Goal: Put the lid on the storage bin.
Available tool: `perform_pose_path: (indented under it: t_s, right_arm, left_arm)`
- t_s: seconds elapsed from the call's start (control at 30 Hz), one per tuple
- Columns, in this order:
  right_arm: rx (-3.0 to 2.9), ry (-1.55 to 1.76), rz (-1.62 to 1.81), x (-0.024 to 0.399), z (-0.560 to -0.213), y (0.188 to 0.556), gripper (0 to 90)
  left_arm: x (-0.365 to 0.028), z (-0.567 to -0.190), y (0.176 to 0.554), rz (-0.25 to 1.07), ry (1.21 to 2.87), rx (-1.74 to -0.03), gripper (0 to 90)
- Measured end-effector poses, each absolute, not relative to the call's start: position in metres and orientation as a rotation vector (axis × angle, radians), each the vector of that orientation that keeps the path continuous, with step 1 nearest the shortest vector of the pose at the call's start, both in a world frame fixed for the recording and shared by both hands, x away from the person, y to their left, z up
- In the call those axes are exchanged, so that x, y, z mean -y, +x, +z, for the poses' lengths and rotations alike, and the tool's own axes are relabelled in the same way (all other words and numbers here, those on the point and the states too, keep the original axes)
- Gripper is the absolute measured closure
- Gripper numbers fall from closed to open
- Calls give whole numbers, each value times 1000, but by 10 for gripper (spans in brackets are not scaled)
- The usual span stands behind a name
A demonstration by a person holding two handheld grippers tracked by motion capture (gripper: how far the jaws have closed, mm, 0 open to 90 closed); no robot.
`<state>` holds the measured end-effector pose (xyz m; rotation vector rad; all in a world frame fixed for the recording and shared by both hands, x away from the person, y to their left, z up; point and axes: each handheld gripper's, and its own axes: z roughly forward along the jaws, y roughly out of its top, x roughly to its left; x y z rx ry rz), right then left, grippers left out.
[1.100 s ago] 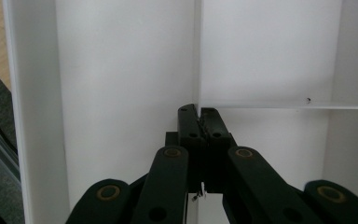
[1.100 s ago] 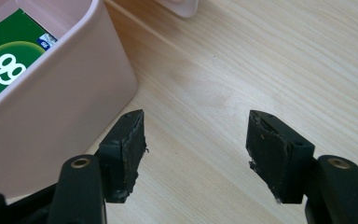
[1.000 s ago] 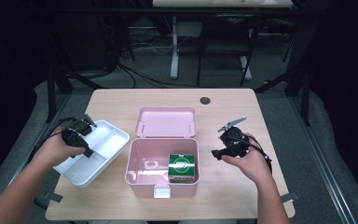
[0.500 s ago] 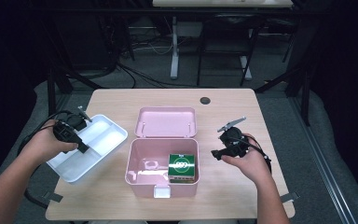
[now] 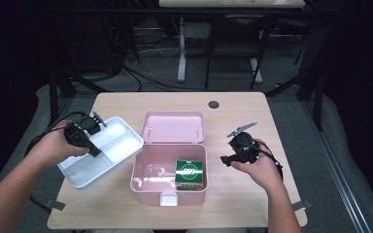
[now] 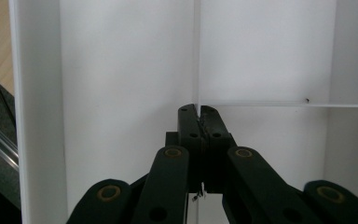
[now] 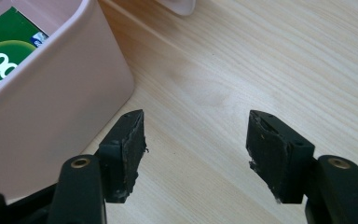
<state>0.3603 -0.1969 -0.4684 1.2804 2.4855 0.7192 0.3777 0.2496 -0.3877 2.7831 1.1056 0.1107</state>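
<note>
White divided tray gripped by the left hand-held gripper beside an open pink box.

The left hand-held gripper (image 5: 93, 149) is clamped tight on the thin centre divider of the white tray (image 5: 119, 141) — which sits tilted at the desk's (image 5: 252, 111) left side, just beside the pink box (image 5: 148, 182). The right hand-held gripper (image 7: 196, 154) hovers over bare wood to the right of the box, jaws spread wide with nothing between them. A green carton (image 5: 191, 174) lies inside the box — lid (image 5: 173, 127) folded back.
</note>
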Motion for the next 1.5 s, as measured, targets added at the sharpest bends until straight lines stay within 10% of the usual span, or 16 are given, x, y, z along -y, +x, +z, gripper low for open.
perform_pose_path:
  t_s: [1.5]
  right_arm:
    - [-2500, 1301, 726, 200, -475, 363, 371]
  left_arm:
    - [-111, -363, 362, 95, 2964, -436, 891]
